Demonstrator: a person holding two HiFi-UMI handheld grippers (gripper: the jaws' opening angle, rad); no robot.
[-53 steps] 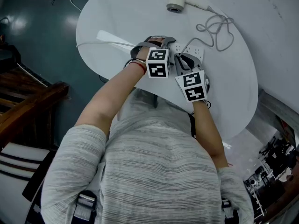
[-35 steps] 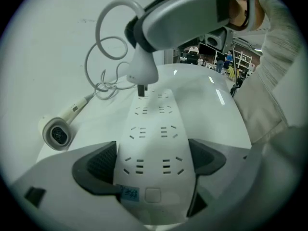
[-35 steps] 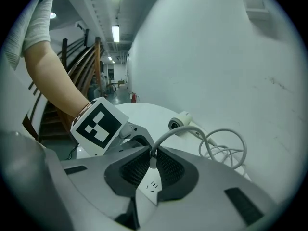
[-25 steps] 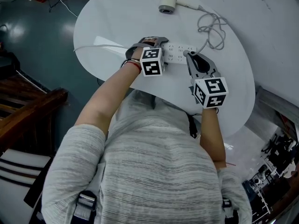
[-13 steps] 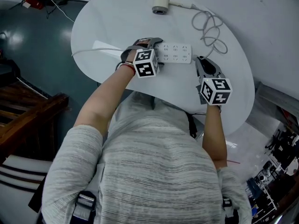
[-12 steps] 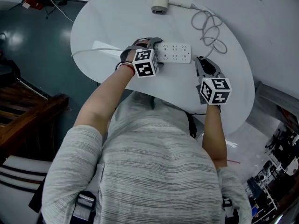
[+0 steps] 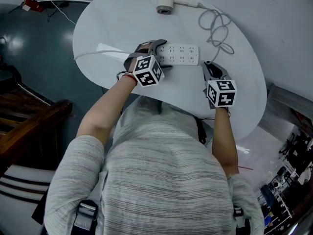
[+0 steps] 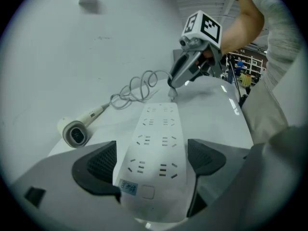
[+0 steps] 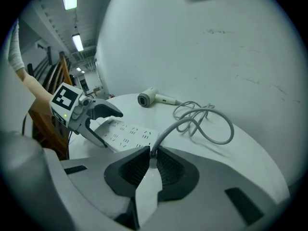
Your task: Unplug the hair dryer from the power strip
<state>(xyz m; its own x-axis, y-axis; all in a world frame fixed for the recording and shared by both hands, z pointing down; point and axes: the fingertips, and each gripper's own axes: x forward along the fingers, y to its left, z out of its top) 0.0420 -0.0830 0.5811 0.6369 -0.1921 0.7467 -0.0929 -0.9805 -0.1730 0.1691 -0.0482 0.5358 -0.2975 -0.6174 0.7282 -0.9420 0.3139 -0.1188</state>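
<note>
White power strip (image 7: 182, 54) sits clamped in left gripper (image 7: 157, 53); right gripper (image 7: 208, 65) pinches the plug (image 9: 153, 154), apart, over open table (image 7: 239, 102).

White table (image 7: 112, 23) bears power strip (image 7: 182, 54), hair dryer (image 7: 166, 1) (cord (image 9: 177, 123) looped).

1. The left gripper (image 8: 151, 166) has its 2 dark jaws closed on the near end of a white power strip (image 8: 156, 148), 1 on each long side.
2. The strip lies flat on a white table (image 8: 216, 119) and runs away from the camera.
3. Past its far end, the right gripper (image 8: 171, 84) points down with a small plug (image 8: 172, 95) pinched at its tips, clear of the strip.
4. A looped grey cord (image 8: 137, 89) leads left to a hair dryer (image 8: 76, 131) lying on its side.
</note>
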